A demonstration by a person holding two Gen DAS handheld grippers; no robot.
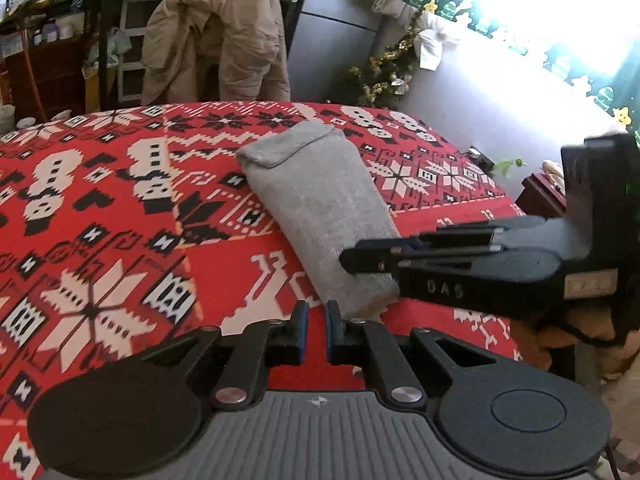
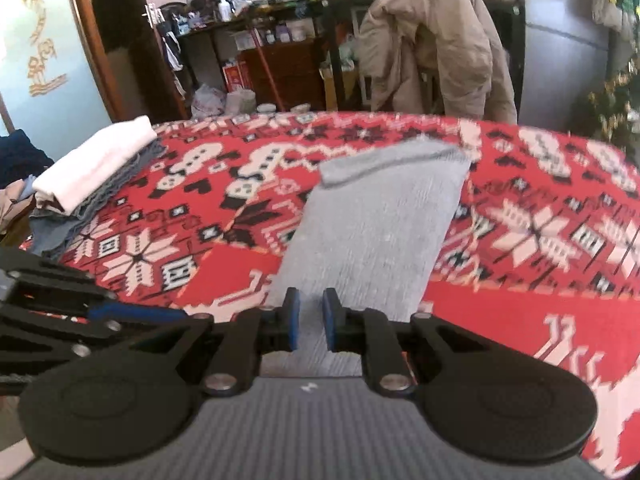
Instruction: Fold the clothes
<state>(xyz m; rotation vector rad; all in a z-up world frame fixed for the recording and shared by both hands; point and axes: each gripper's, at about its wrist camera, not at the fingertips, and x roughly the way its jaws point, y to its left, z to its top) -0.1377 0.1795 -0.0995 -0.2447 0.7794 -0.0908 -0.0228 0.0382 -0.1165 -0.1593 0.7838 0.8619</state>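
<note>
Where the grey garment [image 2: 372, 236] ends, right hand-held gripper [image 2: 311, 320] hovers.

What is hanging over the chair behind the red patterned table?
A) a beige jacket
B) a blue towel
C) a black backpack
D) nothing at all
A: a beige jacket is draped over the chair back, just beyond the far edge of the red patterned table where the grey folded garment lies.
</note>
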